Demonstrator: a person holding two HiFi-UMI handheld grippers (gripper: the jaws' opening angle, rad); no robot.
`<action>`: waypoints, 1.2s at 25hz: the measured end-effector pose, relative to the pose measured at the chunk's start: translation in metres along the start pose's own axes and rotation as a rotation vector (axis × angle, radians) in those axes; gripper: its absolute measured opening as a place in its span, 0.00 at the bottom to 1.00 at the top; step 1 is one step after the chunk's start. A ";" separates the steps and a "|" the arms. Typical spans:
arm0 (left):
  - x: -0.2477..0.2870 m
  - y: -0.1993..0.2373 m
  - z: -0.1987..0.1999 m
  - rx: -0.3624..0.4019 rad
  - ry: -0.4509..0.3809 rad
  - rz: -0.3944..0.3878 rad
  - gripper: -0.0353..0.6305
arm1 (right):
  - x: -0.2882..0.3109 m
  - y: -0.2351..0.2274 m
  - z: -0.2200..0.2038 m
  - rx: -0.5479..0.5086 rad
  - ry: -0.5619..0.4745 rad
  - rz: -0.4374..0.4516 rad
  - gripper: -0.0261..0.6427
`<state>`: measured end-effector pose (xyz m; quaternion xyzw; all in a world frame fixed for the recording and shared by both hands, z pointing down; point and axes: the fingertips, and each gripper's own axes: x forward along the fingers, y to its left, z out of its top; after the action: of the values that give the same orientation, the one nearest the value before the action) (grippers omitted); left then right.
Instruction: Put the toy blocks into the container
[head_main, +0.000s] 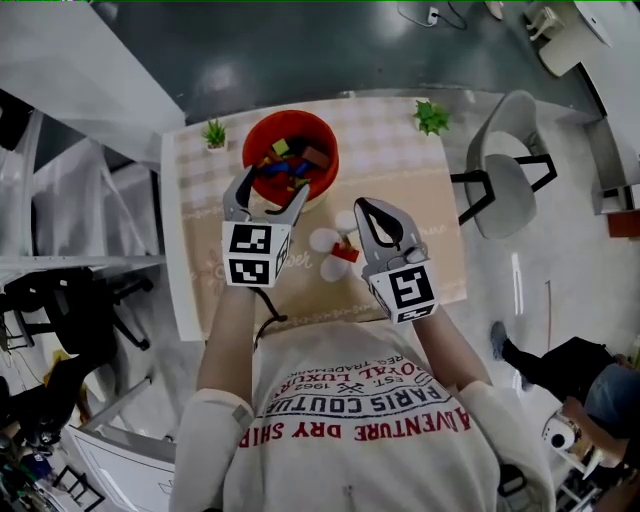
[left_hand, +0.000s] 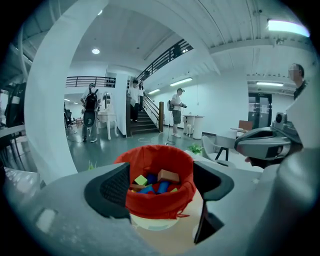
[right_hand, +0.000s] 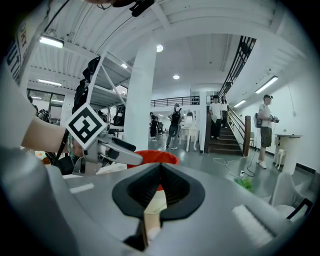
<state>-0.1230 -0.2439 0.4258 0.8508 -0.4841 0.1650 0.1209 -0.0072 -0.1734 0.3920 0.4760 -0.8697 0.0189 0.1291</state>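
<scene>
A red fabric-lined container (head_main: 291, 150) stands at the far middle of the table and holds several coloured toy blocks (left_hand: 159, 182): green, brown and blue ones show. My left gripper (head_main: 270, 192) hovers at the container's near rim, open, with nothing between its fingers; in the left gripper view the container (left_hand: 157, 200) sits beyond the gap of that gripper (left_hand: 160, 186). A red block (head_main: 345, 254) lies on the table among white round pieces (head_main: 325, 240). My right gripper (head_main: 364, 208) hangs just right of them, shut (right_hand: 160, 184), with nothing seen in it.
The table (head_main: 430, 250) carries a checked cloth and two small green plants (head_main: 214, 133) (head_main: 431, 118) at its far corners. A grey chair (head_main: 505, 170) stands to the right. Shelving and clutter fill the floor on the left. People stand far off by the stairs (left_hand: 135, 117).
</scene>
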 end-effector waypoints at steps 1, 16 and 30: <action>-0.006 -0.007 -0.001 0.001 -0.005 -0.008 0.65 | -0.002 0.000 -0.001 0.002 0.002 0.003 0.04; -0.022 -0.137 -0.135 -0.121 0.145 -0.050 0.65 | -0.052 -0.008 -0.080 0.047 0.094 0.071 0.04; 0.023 -0.166 -0.211 -0.160 0.321 0.047 0.55 | -0.085 -0.030 -0.129 0.074 0.154 0.041 0.04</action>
<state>-0.0031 -0.1011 0.6202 0.7897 -0.4899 0.2624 0.2600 0.0886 -0.0998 0.4933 0.4597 -0.8655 0.0901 0.1775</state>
